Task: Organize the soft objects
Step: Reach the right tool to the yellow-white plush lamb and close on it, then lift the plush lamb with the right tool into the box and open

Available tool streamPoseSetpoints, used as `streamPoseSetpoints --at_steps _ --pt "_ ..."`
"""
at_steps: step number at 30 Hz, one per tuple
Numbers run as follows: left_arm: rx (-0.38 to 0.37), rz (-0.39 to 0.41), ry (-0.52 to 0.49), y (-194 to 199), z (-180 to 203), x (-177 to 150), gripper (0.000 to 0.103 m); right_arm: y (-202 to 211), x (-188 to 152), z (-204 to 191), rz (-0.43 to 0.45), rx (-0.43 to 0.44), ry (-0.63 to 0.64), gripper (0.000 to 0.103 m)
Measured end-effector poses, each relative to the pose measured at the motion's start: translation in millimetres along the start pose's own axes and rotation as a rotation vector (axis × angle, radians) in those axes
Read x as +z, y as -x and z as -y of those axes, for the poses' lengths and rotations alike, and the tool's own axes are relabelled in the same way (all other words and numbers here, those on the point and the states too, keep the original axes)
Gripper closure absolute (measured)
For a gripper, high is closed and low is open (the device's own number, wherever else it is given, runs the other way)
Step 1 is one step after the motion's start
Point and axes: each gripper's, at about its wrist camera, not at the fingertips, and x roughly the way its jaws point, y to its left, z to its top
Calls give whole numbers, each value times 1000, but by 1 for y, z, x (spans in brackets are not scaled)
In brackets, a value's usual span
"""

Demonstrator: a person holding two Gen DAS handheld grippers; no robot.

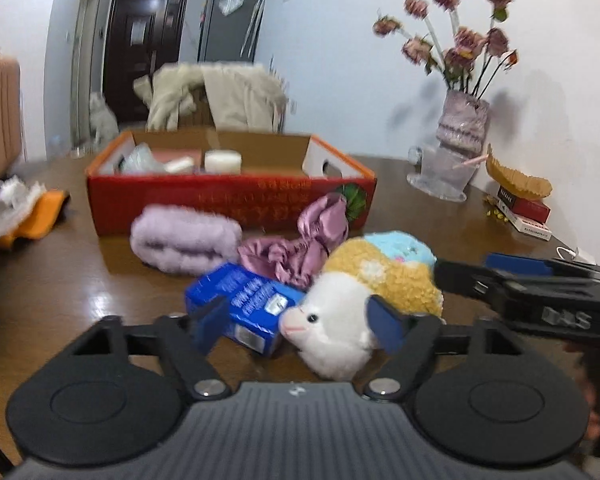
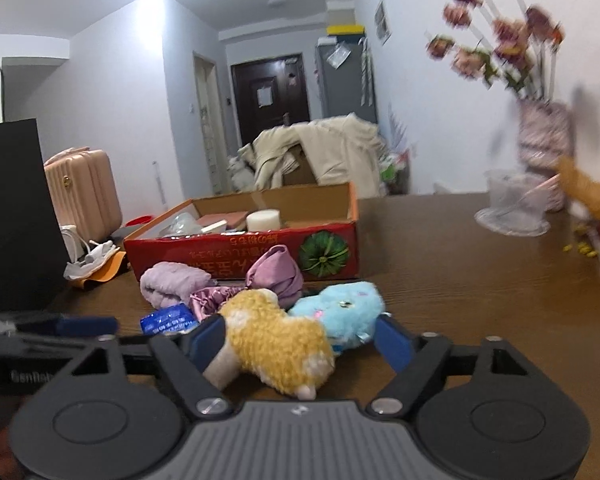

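Left gripper (image 1: 296, 326) sat nearest, jaws apart and straddling two things: white plush (image 1: 332, 326) against the right pad, blue pack (image 1: 244, 306) against the left pad. No squeeze visible on either, so I read it as not gripping yet. Contact at the pads was too blurred to be sure.

Right gripper (image 2: 300, 342) likewise had its jaws apart, around the yellow plush (image 2: 278, 344), with the blue plush (image 2: 340, 312) just inside its right finger. Fur didn't look compressed; no hold there as far as I could tell.

Further out on the table (image 1: 420, 200): the satin cloth (image 1: 300, 244) and the lilac towel (image 1: 186, 238), touching each other, both just in front of the red box (image 1: 236, 196). The box was open-topped, already holding a white roll and a few other bits. Vase (image 1: 462, 122) stood well right, near the wall.

Risks, my judgement:
- left jaws closing as placed would pinch pack and plush together; the pack is slick and boxy, likely to squirt out or drag along
- right jaws could catch both plushes, one held only by fur, and drop it short of the box
- the two grippers were close together over one pile, so collision was possible
- both views were smeared, so aim was uncertain
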Motion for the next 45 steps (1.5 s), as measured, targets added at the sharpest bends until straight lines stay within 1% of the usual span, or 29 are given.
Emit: streamPoseSetpoints --at_steps 2,5,6,7,8,9,10,12,14,17,19,20,21,22,23,25,26,27,28,29,31,32,34,36,37,40,41,44,45 --pt "1 -25 20 -3 0 -3 41 -19 5 3 -32 23 -17 36" --pt "-12 -57 47 -5 -3 -8 49 -41 8 5 -73 73 -35 48" --pt "-21 -58 57 -6 -4 -9 50 -46 8 6 -86 80 -43 49" --pt "-32 -59 60 -6 -4 -9 54 -48 6 5 -88 80 -44 50" --pt "-46 -57 61 -6 -4 -9 61 -47 6 5 -88 81 -42 51" --pt "-64 -57 68 -6 -5 -9 65 -45 5 5 -94 81 -37 53" --pt "-83 -62 82 -6 -7 -8 69 -41 5 5 -104 74 -29 57" --pt "-89 -63 100 -5 -10 -8 71 -28 4 5 -148 58 -21 62" --pt "-62 -53 127 -3 -16 -7 71 -9 2 1 -195 73 -15 67" --pt "-12 -51 171 -2 -27 -7 71 20 -10 -12 -256 172 -11 68" --pt "7 -45 174 2 -30 -6 71 32 -15 -22 -271 258 -15 68" --pt "9 -40 174 6 -31 -6 69 36 -17 -23 -268 279 -17 71" --pt "2 -35 174 11 -31 -6 69 38 -16 -23 -257 274 -23 71" --pt "-10 -32 171 16 -30 -7 62 40 -13 -21 -235 247 -35 71" --pt "-26 -30 164 21 -28 -8 50 42 -8 -16 -209 220 -50 69" --pt "-83 -39 149 28 -22 -11 39 40 2 -5 -159 174 -73 66" --pt "-127 -48 149 31 -18 -14 34 37 6 -1 -138 155 -67 64" --pt "-170 -62 149 31 -12 -16 31 30 12 0 -116 142 -56 62" --pt "-215 -74 143 31 -7 -17 29 22 16 2 -117 142 -50 59" --pt "-246 -80 132 30 0 -20 29 12 20 1 -127 153 -49 56" --pt "-258 -104 99 25 13 -23 31 -8 25 -6 -150 197 -44 54" --pt "-254 -115 80 23 17 -25 37 -17 25 -10 -171 212 -36 54" --pt "-229 -129 58 21 16 -28 41 -27 20 -17 -212 187 -22 57" --pt "-217 -116 74 26 2 -30 40 -24 11 -19 -237 142 -6 56" --pt "-215 -111 83 28 -4 -32 39 -18 6 -15 -219 134 -24 56" --pt "-207 -104 113 33 -21 -33 40 0 -4 2 -217 92 -136 54" --pt "-215 -109 134 32 -25 -33 40 4 -6 5 -213 76 -155 52" --pt "-321 -95 219 32 -33 -29 39 10 -11 9 -200 61 -187 52" --pt "-336 -93 240 31 -34 -27 38 10 -12 9 -198 56 -200 52"
